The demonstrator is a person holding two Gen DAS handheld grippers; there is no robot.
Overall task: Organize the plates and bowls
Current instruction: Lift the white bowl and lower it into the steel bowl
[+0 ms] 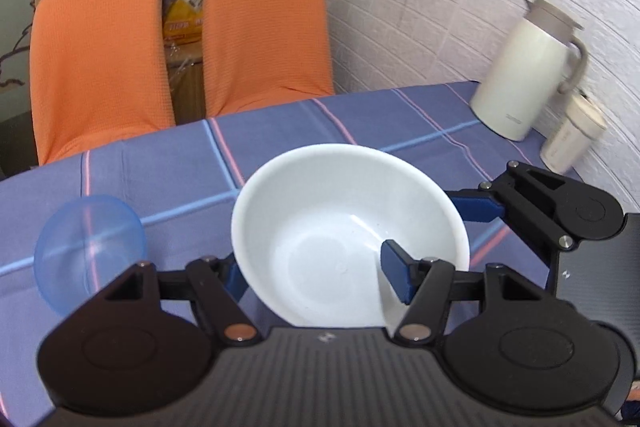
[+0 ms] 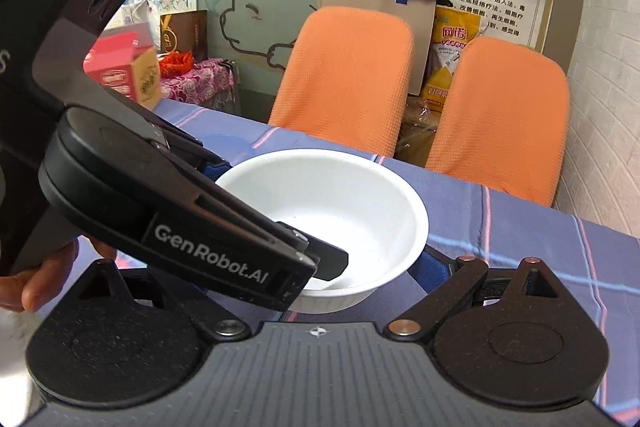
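- A white bowl stands upright and empty on a worktop covered with a blue striped cloth, near the edge closest to the cameras.
- The left tool is open. One blue pad reaches down inside the bowl, and the other finger sits outside the near-left wall, so the rim lies between them without being pinched.
- The right tool also looks spread wide. One blue finger rests against the outside of the bowl's right wall. Its other finger is hidden behind the left tool.
- A person's hand holds the left tool's handle.
- A small clear blue bowl sits well apart, to the left of the white one.
- A cream jug and a lidded cup stand by the wall, at the far right.
- The step appears to be taking hold of the white bowl to group it with the other dish.
- To do it well, close the left tool squarely on one stretch of rim, pad flat against the inner wall.
- Use the right finger only to steady the bowl against sliding on the cloth.
- Lift it level, because the smooth wall could slip from a shallow pinch.
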